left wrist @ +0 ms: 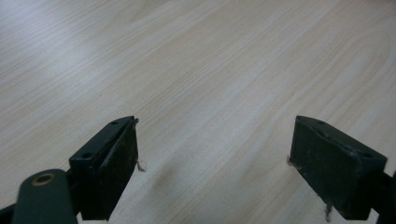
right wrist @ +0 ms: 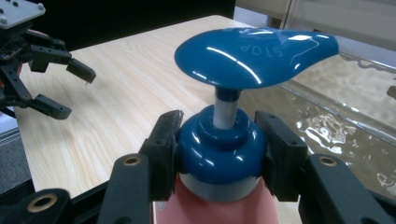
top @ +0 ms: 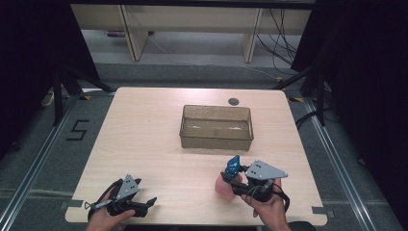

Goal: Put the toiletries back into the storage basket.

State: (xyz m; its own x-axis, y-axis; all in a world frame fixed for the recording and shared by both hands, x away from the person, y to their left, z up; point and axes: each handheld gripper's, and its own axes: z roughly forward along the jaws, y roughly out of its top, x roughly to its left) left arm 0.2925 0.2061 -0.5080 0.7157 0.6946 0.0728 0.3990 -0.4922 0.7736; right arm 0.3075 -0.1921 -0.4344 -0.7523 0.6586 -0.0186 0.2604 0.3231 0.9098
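The blue pump head [right wrist: 256,55] of the pink bottle [top: 224,186] carried the raised word "STOP", seen upside down in the right gripper view, embossed in the plastic near the spout end. On the grey floor [top: 29,144] left of the table [top: 144,144], a large black numeral "5" [top: 78,130] was marked. No other writing could be read.

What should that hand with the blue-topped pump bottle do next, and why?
Probably lift it straight up a little. The right gripper is already shut on the pump bottle at its blue collar, and the bottle stands near the table edge. The clear bin beyond looks a likely goal. The left gripper is open.
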